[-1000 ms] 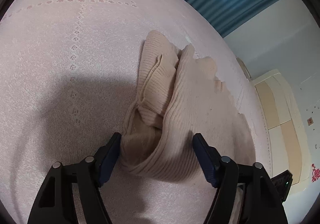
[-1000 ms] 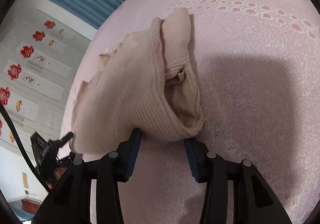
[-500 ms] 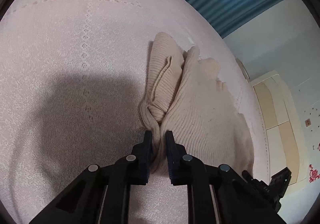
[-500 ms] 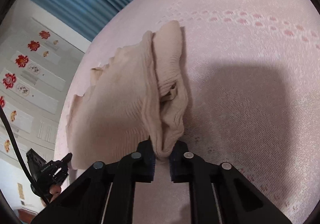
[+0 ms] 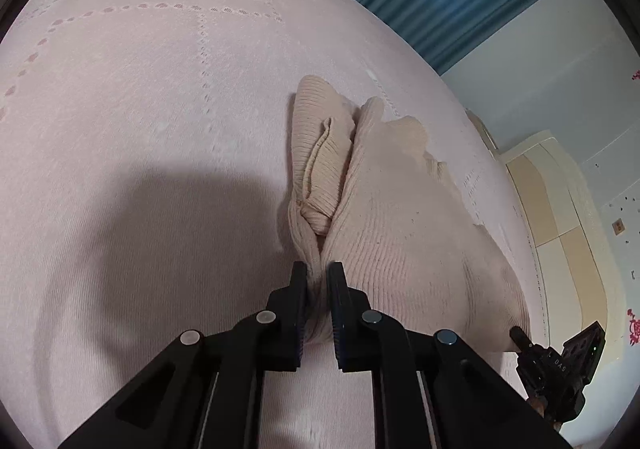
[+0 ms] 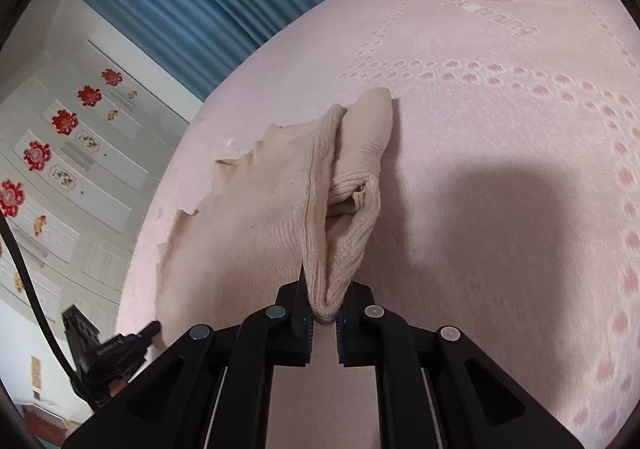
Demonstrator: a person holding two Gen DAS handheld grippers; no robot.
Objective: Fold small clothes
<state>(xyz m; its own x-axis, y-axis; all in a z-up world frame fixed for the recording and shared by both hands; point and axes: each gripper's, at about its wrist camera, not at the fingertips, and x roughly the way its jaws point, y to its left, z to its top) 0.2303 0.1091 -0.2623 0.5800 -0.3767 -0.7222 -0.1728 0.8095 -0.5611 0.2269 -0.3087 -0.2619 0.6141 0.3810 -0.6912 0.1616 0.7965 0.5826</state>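
On the pink bedspread, both claws — left claw, right claw — pinch the beige knit; blue curtain behind.

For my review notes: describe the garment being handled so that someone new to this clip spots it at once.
Start at the pink bedspread that fills both views. On it lies a beige ribbed knit garment, its near edge pinched by the left gripper and right gripper. It is the only clothing there, duller than the pink.

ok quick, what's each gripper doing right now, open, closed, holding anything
Left gripper: closed, pinching the near edge of the beige knit garment.
Right gripper: closed, pinching a folded corner of the same garment.
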